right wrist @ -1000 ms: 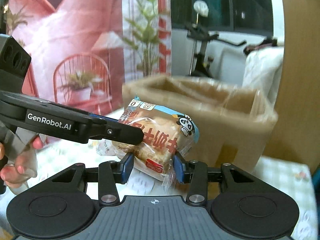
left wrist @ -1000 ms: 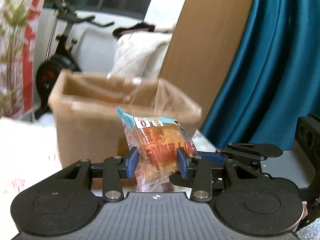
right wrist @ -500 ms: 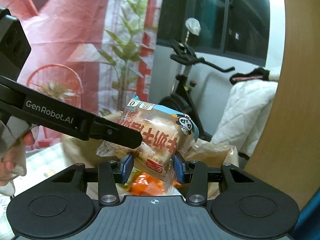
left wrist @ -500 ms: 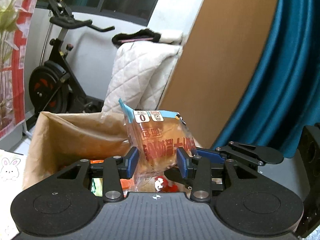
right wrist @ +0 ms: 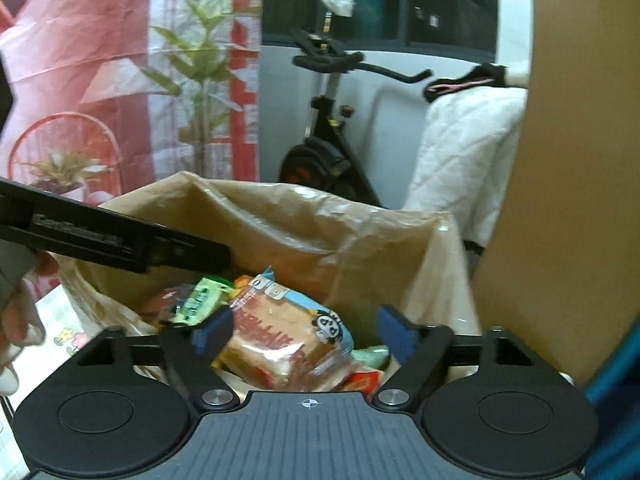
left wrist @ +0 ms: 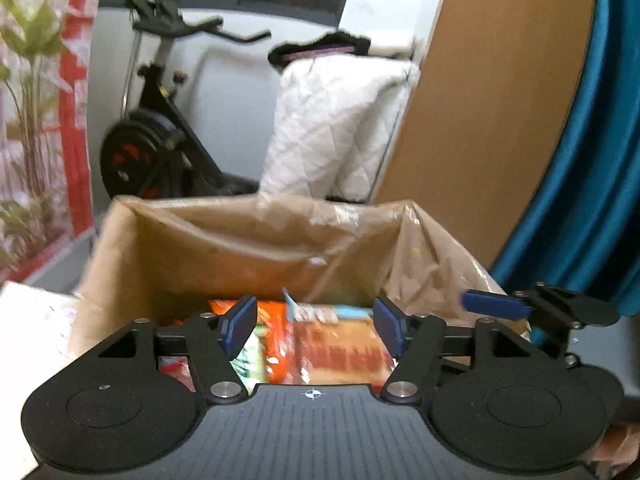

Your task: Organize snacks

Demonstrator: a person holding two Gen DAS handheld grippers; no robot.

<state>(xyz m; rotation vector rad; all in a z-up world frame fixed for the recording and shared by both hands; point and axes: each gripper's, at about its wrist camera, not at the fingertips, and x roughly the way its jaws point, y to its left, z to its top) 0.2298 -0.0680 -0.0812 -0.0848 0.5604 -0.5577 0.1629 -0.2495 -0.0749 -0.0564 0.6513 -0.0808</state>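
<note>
Right wrist: bread packet [right wrist: 286, 340], panda logo, red writing unreadable.

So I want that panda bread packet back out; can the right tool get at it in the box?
Probably yes: the panda bread packet lies on top of the snacks, between the right tool's opening jaws, uncovered.

Blurred bread packet [left wrist: 340, 344] print is unreadable; box [left wrist: 240, 240] bottom hidden by snacks.

Two black tools [left wrist: 316, 326] [right wrist: 306, 330] with blue finger pads [left wrist: 240, 322], silver screws, ribbed grey bases, round black discs.
</note>
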